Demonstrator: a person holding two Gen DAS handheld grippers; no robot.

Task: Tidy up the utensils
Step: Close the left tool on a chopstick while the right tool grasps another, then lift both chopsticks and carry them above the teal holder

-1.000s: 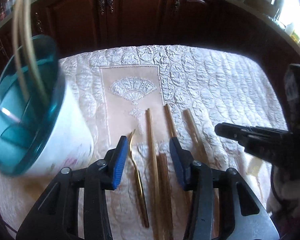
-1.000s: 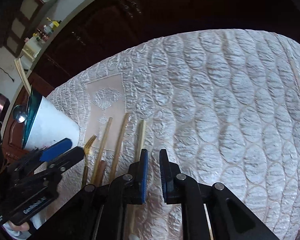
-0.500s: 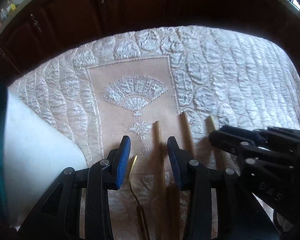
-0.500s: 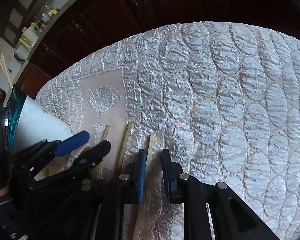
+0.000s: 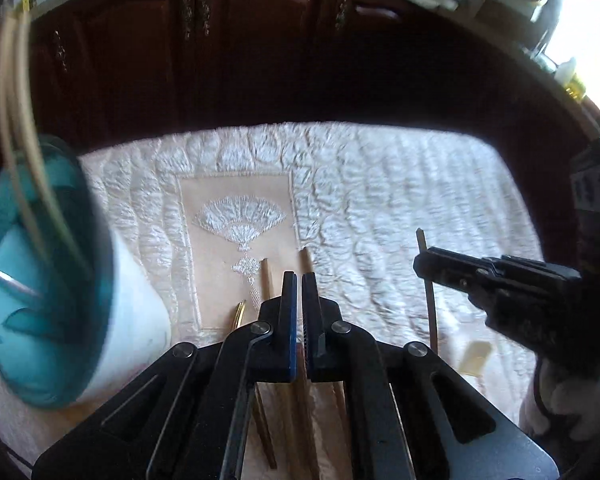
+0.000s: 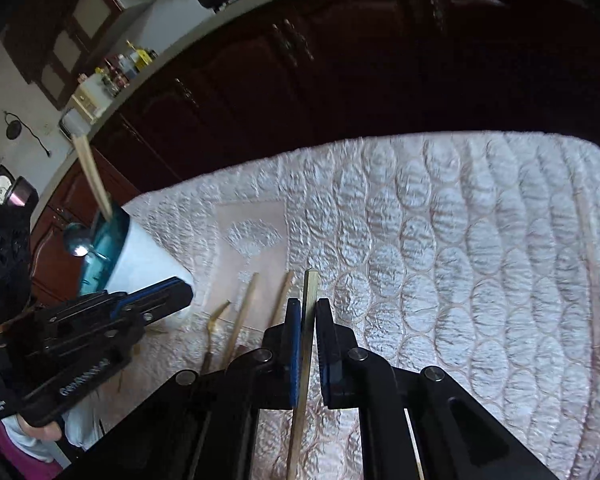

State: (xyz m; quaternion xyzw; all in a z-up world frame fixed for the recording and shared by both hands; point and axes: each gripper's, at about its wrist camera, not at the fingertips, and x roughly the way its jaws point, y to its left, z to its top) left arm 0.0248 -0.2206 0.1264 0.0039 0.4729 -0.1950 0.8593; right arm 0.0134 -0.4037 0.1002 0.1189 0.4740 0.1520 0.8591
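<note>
Reading "GERMANIA" on left claw [image 6: 172,294] body, uncertain

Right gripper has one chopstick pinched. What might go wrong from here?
1. The right gripper pinches the pale chopstick near one end, with a long tail below the pads; it may swing or slip.
2. The cup already holds leaning chopsticks and a spoon; adding another could knock them.
</note>
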